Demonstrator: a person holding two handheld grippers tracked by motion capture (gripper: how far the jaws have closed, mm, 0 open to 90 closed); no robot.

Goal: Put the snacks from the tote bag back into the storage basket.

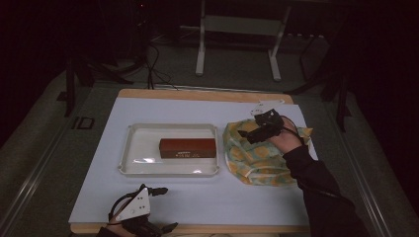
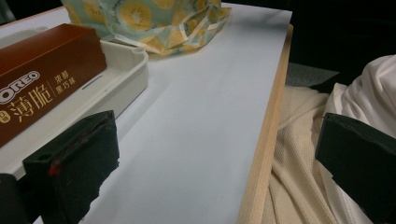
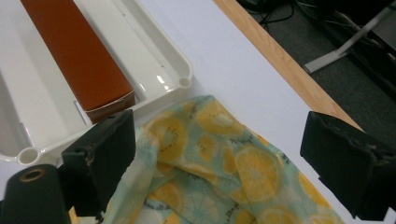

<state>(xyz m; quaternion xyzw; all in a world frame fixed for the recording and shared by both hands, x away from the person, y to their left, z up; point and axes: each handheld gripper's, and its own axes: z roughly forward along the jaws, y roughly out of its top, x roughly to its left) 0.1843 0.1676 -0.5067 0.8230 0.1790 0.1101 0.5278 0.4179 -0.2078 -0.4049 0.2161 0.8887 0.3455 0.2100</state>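
A brown Oreo box lies on its side in a white tray at the table's middle. Right of the tray is a crumpled bag printed with lemon slices. My right gripper hovers over the bag's far part, open, nothing between its fingers; its own view shows the bag below the jaws and the box's end beyond. My left gripper is at the table's near edge, open and empty. In its view I see the box, the tray's corner and the bag.
A white sheet covers the wooden tabletop, with bare room in front of the tray. A pale garment shows past the near edge. Beyond the table stand a metal stand and floor cables.
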